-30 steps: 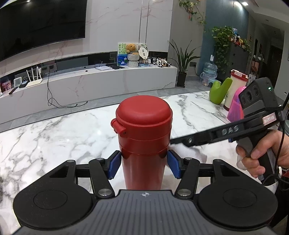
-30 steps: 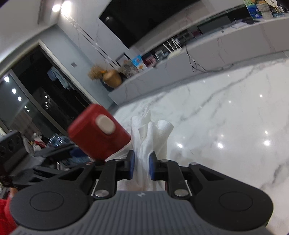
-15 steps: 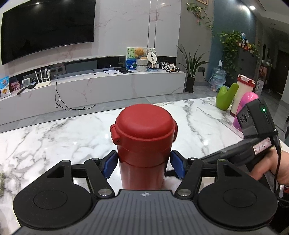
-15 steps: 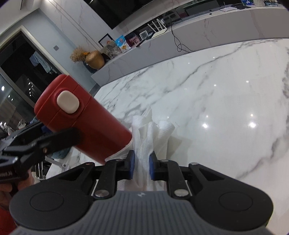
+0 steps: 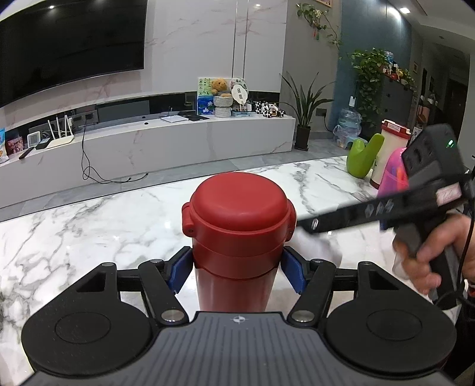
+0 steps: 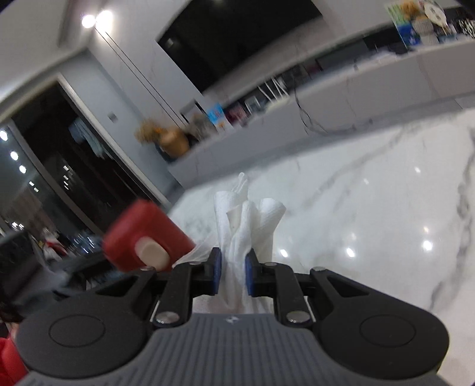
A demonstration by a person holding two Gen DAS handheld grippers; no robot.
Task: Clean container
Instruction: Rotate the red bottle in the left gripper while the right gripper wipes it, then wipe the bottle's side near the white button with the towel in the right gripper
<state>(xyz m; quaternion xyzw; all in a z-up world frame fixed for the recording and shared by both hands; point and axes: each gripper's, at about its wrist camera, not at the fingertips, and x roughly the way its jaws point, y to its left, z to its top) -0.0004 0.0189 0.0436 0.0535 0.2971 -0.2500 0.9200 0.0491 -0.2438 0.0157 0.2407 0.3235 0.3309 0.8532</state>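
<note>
While my left gripper (image 5: 236, 268) clamps the red flask (image 5: 237, 234) upright, I press the paper towel (image 6: 248, 225) (pinched in my right gripper (image 6: 232, 271)) firmly against its side.

A large dark television (image 5: 68, 44) hangs on a pale marble wall (image 5: 207, 38). Below it runs a long white media console (image 5: 178, 142) with a router (image 5: 61, 135), a teddy bear (image 5: 220, 86) and small ornaments. A leafy potted plant (image 5: 302, 104) stands on the grey floor beside a blue-grey wall. Ceiling spotlights (image 6: 93, 19) glow. A glossy white marble tabletop (image 5: 89, 231) fills the foreground.
</note>
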